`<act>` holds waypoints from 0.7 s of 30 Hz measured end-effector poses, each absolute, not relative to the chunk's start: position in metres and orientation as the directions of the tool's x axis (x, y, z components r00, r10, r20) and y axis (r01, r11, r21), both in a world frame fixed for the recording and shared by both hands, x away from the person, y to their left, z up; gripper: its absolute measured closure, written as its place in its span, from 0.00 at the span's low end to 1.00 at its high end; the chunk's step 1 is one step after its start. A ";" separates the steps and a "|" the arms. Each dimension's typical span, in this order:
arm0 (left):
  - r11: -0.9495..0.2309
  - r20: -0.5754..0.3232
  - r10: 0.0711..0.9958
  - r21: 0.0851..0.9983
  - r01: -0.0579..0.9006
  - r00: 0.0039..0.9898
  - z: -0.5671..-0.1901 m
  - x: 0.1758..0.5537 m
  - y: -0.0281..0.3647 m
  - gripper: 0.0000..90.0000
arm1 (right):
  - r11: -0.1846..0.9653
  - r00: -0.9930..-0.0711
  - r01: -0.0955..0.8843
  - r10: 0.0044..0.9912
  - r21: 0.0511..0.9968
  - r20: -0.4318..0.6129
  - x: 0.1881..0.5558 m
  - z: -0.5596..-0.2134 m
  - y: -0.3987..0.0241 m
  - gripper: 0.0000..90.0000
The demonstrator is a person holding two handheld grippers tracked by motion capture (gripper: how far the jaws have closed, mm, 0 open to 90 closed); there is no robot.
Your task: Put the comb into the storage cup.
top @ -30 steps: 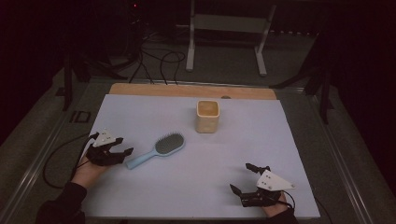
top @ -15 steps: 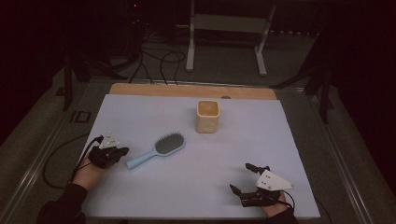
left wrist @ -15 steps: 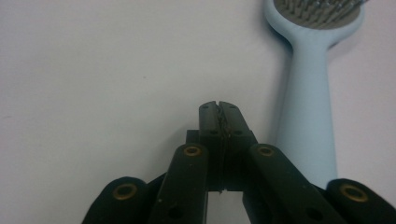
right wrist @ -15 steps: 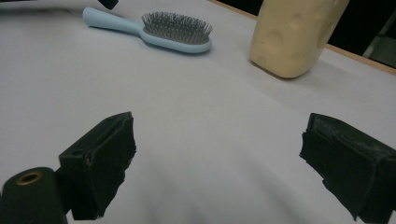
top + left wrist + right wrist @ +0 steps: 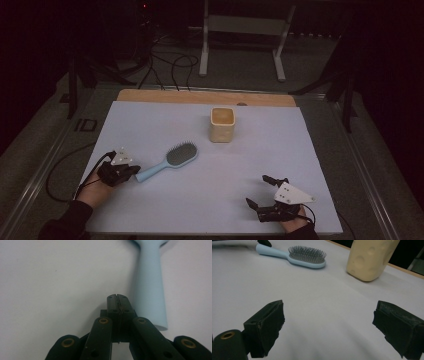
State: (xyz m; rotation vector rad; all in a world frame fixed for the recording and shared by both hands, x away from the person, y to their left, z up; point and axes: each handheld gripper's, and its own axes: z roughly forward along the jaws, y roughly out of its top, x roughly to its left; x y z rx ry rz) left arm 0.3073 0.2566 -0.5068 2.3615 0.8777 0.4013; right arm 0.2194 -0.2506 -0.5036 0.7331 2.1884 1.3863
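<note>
Hairbrush [image 5: 169, 160], pale blue, lies bristles-up on the white table cover [image 5: 150, 125] left of centre, its handle end just beside the left gripper [image 5: 134, 171]; in the left gripper view its head is cut off at the top edge. A cream cup [image 5: 222, 124] stands beyond it, well apart, its top cropped in the right gripper view. That left gripper has just closed: its jaws meet on nothing, the handle lying alongside them. The right gripper [image 5: 260, 191] rests near the front edge, jaws spread wide and empty.
</note>
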 end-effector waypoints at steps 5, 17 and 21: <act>-0.636 0.080 0.650 0.602 0.483 0.756 -0.505 0.301 0.252 1.00 | 0.357 -0.762 0.199 0.642 0.913 -0.085 0.220 -0.504 -0.250 0.10; -0.657 0.064 0.608 0.600 0.456 0.791 -0.502 0.290 0.241 1.00 | 0.353 -0.761 0.200 0.644 0.914 -0.082 0.219 -0.504 -0.250 0.10; -0.664 0.062 0.594 0.602 0.445 0.802 -0.501 0.284 0.238 1.00 | 0.355 -0.761 0.202 0.643 0.913 -0.081 0.219 -0.504 -0.250 0.11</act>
